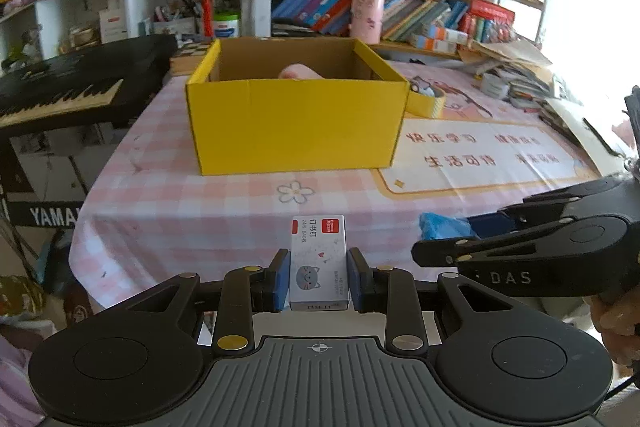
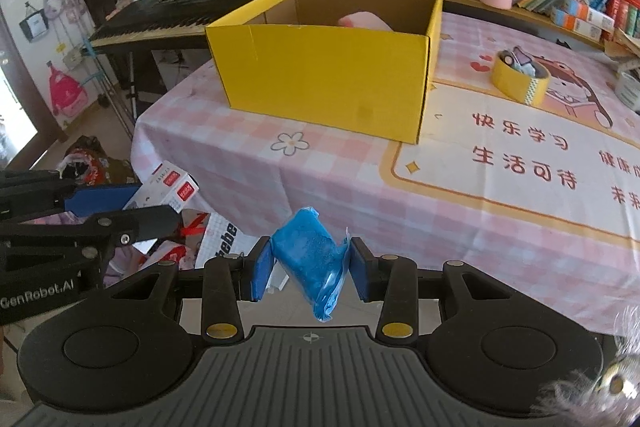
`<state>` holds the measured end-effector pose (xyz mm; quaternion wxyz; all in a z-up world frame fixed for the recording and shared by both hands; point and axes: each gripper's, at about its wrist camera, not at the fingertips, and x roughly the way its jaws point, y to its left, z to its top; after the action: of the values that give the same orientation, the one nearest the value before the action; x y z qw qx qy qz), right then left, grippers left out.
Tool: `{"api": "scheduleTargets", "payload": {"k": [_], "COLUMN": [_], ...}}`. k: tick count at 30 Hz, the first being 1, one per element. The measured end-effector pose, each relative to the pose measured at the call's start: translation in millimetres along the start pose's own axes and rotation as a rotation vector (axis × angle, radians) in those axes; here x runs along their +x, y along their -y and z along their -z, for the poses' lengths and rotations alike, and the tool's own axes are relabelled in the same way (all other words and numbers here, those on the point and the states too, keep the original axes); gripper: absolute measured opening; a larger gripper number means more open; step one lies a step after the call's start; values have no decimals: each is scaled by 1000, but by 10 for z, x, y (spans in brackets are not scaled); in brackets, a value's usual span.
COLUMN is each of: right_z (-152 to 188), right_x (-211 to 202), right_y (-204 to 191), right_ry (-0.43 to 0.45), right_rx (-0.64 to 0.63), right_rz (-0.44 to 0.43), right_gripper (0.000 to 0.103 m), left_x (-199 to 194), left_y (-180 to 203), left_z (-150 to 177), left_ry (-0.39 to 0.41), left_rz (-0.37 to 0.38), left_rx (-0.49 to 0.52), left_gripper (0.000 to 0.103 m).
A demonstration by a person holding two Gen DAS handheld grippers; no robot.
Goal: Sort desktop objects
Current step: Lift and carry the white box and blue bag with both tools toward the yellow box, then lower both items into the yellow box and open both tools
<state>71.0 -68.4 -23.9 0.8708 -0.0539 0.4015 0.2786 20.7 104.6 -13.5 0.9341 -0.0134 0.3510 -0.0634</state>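
Nearest the left wrist camera, the left gripper [image 1: 319, 273] is clamped on a small white staple box [image 1: 319, 261] with a cat drawing; the box lies flat between the blue pads, its long axis running straight away from the camera toward the yellow cardboard box [image 1: 296, 123], red-labelled end leading. It is held off the near edge of the table [image 1: 180, 211], above the hanging pink checked cloth. To the right, the right gripper [image 2: 309, 263] holds a blue plastic-wrapped packet [image 2: 314, 259] squeezed between its pads, tilted, its long axis slanting from upper left to lower right with the lower end drooping toward the camera; it too hangs just off the near edge. The yellow cardboard box stands open toward the table's far left corner, directly ahead of both grippers, with a pink object [image 2: 364, 20] showing inside. Left of the table a black keyboard [image 1: 68, 87] sits. Right of the box lies a yellow tape roll [image 2: 519, 81] on a printed mat [image 2: 520, 163].
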Motion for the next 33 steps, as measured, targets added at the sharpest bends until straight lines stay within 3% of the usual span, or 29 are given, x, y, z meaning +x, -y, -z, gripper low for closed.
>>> {"api": "scheduleTargets", "payload": {"k": [6, 13, 24, 33], "right_z": [-71, -291, -1093, -1659], "right_x": [12, 2, 80, 372], "right_y": [35, 89, 307, 537], "right_ry": [14, 65, 192, 234], "right_rx": [11, 11, -69, -153], "right_rz": [-1, -2, -15, -40], "right_gripper": [37, 37, 37, 37], "left_x": [51, 110, 404, 845], "left_y": [-24, -95, -237, -315], "left_z": [-101, -407, -1043, -1401], "left_ry": [6, 70, 197, 216], "left_rz": [1, -23, -79, -133], "left_rx": [22, 28, 12, -23], "left_gripper": [28, 28, 28, 28]}}
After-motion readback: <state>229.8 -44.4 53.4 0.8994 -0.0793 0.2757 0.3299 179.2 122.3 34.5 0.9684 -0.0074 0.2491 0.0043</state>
